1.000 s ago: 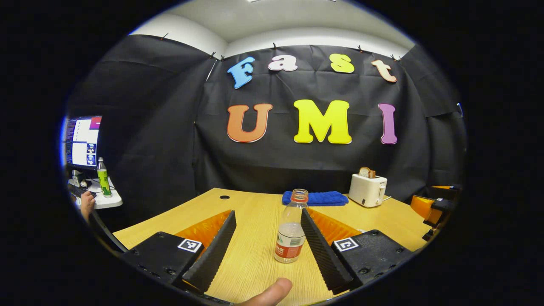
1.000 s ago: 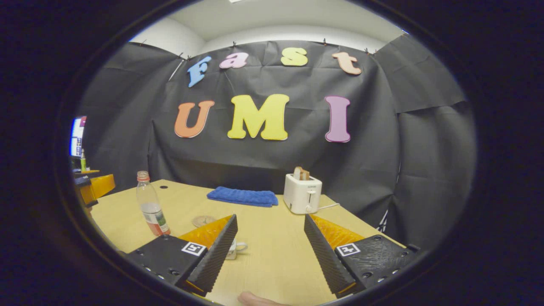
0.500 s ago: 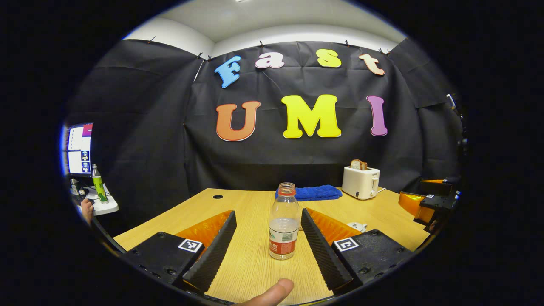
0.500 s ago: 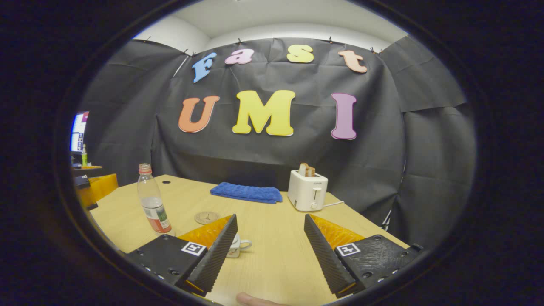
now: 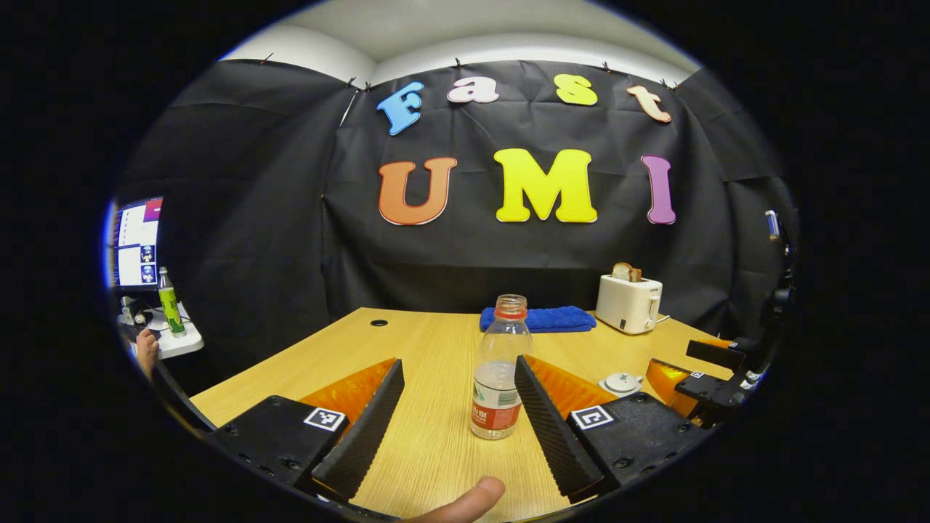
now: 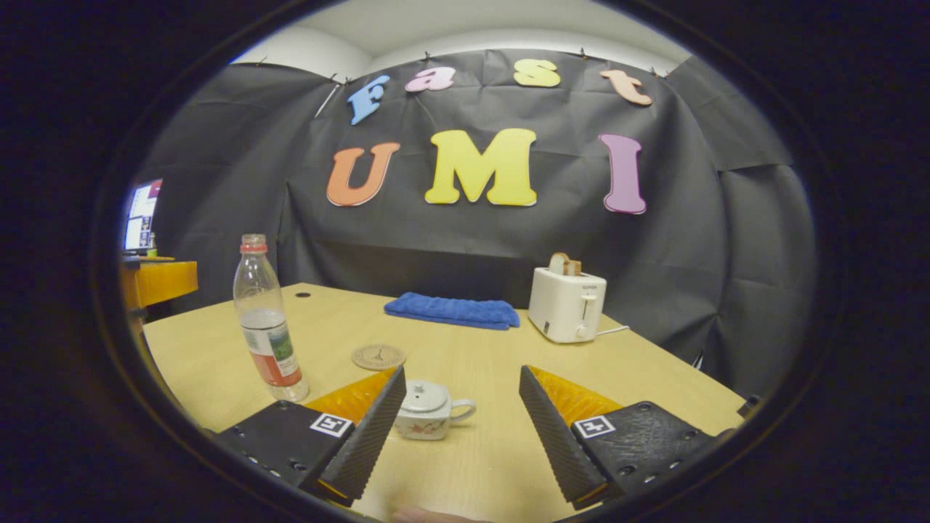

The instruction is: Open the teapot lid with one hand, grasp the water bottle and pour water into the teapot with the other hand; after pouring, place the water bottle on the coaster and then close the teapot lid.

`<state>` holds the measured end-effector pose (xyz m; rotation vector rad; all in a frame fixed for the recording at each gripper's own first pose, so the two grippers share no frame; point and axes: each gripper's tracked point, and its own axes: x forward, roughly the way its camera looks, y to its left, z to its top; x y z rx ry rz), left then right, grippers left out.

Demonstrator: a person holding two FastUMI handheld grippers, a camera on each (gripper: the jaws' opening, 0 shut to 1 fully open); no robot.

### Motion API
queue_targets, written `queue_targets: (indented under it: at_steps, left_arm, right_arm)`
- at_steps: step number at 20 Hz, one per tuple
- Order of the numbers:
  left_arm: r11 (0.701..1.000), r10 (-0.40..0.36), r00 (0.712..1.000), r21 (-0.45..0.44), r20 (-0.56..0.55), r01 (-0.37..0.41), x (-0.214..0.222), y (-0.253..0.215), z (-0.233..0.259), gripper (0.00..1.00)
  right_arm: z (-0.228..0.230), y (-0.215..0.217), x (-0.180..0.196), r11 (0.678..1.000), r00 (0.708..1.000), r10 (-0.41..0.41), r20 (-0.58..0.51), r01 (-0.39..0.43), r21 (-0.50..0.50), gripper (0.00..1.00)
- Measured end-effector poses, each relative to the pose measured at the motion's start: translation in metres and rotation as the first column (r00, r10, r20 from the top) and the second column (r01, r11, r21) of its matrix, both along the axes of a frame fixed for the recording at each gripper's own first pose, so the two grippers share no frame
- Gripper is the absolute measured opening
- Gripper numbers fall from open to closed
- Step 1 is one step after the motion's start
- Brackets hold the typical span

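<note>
Clear plastic is what we reach for first: our left gripper (image 5: 459,414) stands wide, jaws apart and holding nothing, with the water bottle (image 5: 498,378) upright on the table (image 5: 429,349) just ahead, nearer the right-hand finger and not yet touched. The bottle has no cap and looks roughly a third full, so we judge it light, thin-walled and easy to dent. A hard squeeze could push water out of the open neck. We would take it around the labelled lower body, where the wall is stiffest and the weight sits.

Our right gripper (image 6: 463,428) is also spread wide and empty, with the teapot (image 6: 427,411) low between its fingers, closer to the left one, lid still on. The pot looks like small glazed ceramic, so probably slippery and breakable, and its lid knob (image 6: 420,388) is the only sensible hold, taken gently from above.

Beyond the teapot lies the round coaster (image 6: 378,357), bare, with the bottle standing well to its left.
</note>
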<state>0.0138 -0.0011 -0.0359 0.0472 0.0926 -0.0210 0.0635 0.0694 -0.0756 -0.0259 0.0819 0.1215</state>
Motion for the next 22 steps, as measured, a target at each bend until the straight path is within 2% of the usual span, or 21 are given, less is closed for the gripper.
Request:
queue_targets:
  at_steps: [1, 5, 6, 9, 11, 15, 16, 18, 21, 22]
  left_arm:
    - [1.0, 0.004, 1.0, 0.005, -0.004, -0.004, 0.001, 0.001, -0.001, 0.97]
    - [1.0, 0.001, 1.0, 0.021, -0.016, -0.001, 0.006, 0.0, -0.009, 0.96]
    - [1.0, -0.002, 1.0, 0.021, -0.019, 0.003, 0.006, 0.0, -0.011, 0.97]
    - [1.0, -0.01, 0.999, 0.026, -0.036, 0.011, 0.007, -0.003, -0.015, 0.97]
    - [1.0, -0.009, 0.999, 0.029, -0.038, 0.01, 0.007, -0.003, -0.016, 0.97]
    - [1.0, -0.017, 0.999, 0.021, -0.032, 0.018, 0.008, -0.004, -0.015, 0.97]
    - [1.0, -0.019, 0.999, 0.021, -0.03, 0.02, 0.007, -0.005, -0.015, 0.97]
    - [1.0, -0.018, 0.999, 0.024, -0.029, 0.019, 0.009, -0.005, -0.017, 0.97]
    - [0.999, -0.032, 0.999, 0.009, -0.029, 0.033, 0.011, -0.009, -0.021, 0.97]
    - [0.999, -0.041, 0.999, 0.003, -0.027, 0.041, 0.013, -0.012, -0.022, 0.97]
  right_arm:
    - [-0.003, 0.004, 0.007, 1.0, 1.0, 0.004, -0.006, -0.004, -0.001, 0.97]
    - [-0.016, 0.018, 0.022, 1.0, 0.999, 0.027, -0.038, -0.027, 0.004, 0.94]
    - [-0.016, 0.023, 0.026, 0.999, 0.999, 0.034, -0.041, -0.034, 0.001, 0.96]
    - [-0.017, 0.033, 0.033, 0.999, 0.998, 0.047, -0.039, -0.047, -0.004, 0.87]
    - [-0.019, 0.036, 0.039, 0.999, 0.998, 0.044, -0.043, -0.044, 0.002, 0.77]
    - [-0.022, 0.043, 0.045, 0.997, 0.997, 0.062, -0.056, -0.06, 0.04, 0.33]
    - [-0.024, 0.044, 0.046, 0.998, 0.996, 0.062, -0.061, -0.06, 0.034, 0.18]
    - [-0.025, 0.045, 0.048, 0.998, 0.996, 0.062, -0.059, -0.061, 0.018, 0.14]
    - [-0.026, 0.046, 0.049, 0.997, 0.995, 0.082, -0.057, -0.082, 0.008, 0.16]
    - [-0.024, 0.04, 0.051, 0.998, 0.997, 0.062, -0.054, -0.062, 0.004, 0.17]
